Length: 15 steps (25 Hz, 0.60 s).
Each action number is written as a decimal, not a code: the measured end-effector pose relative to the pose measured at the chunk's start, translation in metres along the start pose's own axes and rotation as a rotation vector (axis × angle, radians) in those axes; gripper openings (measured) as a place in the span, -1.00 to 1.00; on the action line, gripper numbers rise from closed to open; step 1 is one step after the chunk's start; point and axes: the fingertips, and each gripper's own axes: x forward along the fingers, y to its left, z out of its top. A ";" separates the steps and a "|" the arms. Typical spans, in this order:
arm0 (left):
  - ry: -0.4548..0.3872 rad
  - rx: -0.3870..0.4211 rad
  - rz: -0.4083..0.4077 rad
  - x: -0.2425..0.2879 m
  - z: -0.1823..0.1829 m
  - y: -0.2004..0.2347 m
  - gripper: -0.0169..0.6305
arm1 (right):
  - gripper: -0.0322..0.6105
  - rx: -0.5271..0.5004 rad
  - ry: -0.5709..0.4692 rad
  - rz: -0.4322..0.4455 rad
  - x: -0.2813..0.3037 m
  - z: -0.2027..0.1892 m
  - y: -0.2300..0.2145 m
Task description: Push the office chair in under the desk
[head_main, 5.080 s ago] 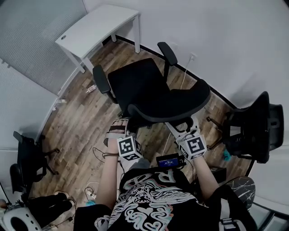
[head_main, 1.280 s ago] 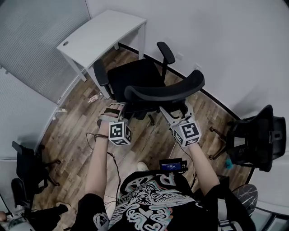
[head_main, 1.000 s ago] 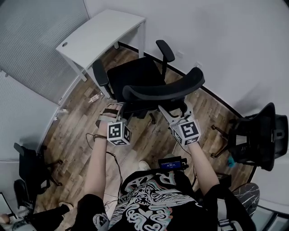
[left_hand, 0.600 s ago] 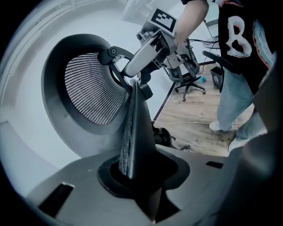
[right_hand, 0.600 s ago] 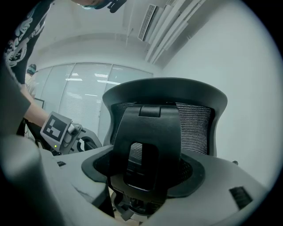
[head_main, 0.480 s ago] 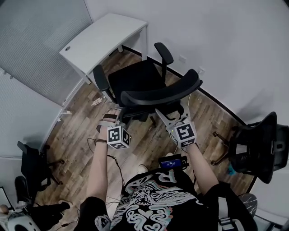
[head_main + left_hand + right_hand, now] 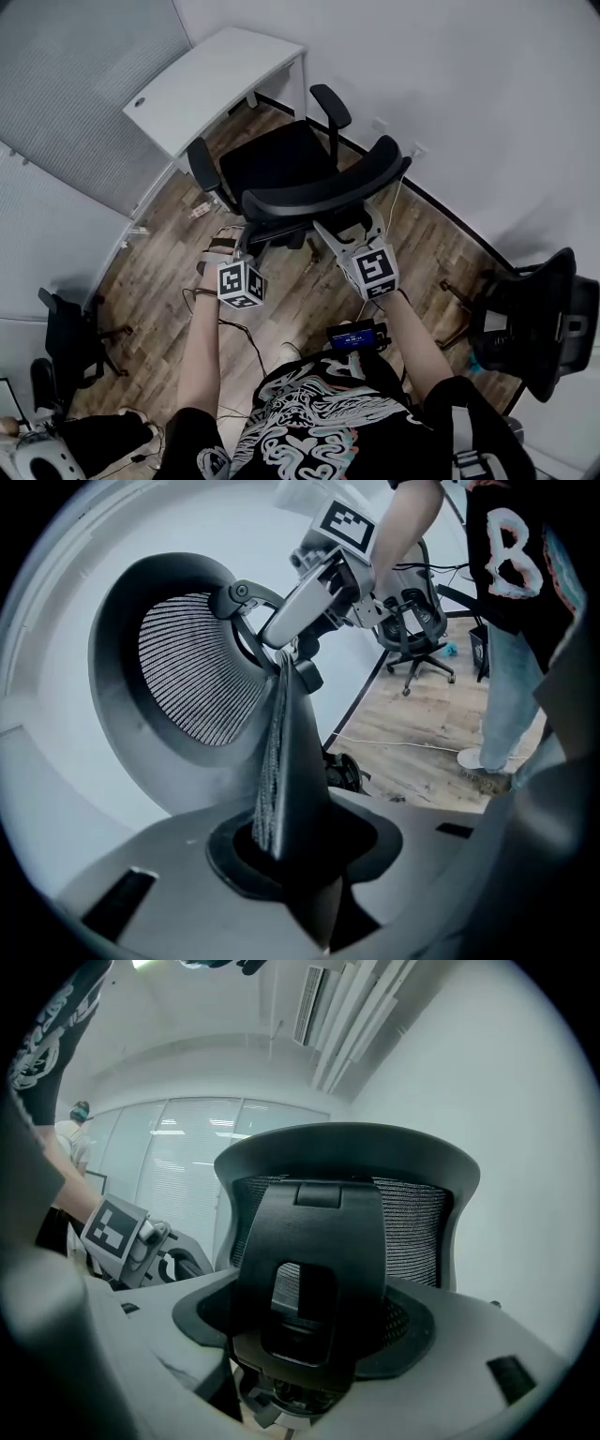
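A black office chair (image 7: 277,159) stands on the wood floor with its seat turned toward the white desk (image 7: 211,80) and close to the desk's front edge. Its mesh backrest (image 7: 323,187) faces me. My left gripper (image 7: 246,239) is shut on the backrest's left edge (image 7: 279,752), which runs between the jaws in the left gripper view. My right gripper (image 7: 328,234) reaches under the backrest. In the right gripper view the black back support (image 7: 309,1269) fills the gap between its jaws, which are shut on it. The right gripper (image 7: 319,597) also shows in the left gripper view.
A second black chair (image 7: 534,319) stands at the right, and a third (image 7: 66,337) at the left near the partition. Cables (image 7: 211,305) lie on the floor by my feet. White walls close in behind the desk and along the right side.
The chair has rolled up and left toward the desk, and both grippers have travelled with it, keeping their hold on the back.
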 end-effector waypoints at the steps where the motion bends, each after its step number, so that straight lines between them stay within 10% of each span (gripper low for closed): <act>1: 0.000 -0.006 0.002 0.001 0.001 0.001 -0.57 | 0.14 -0.001 0.000 0.008 0.001 0.001 -0.002; 15: 0.039 -0.053 0.026 0.024 0.016 0.014 -0.56 | 0.14 -0.009 -0.021 0.088 0.015 0.002 -0.033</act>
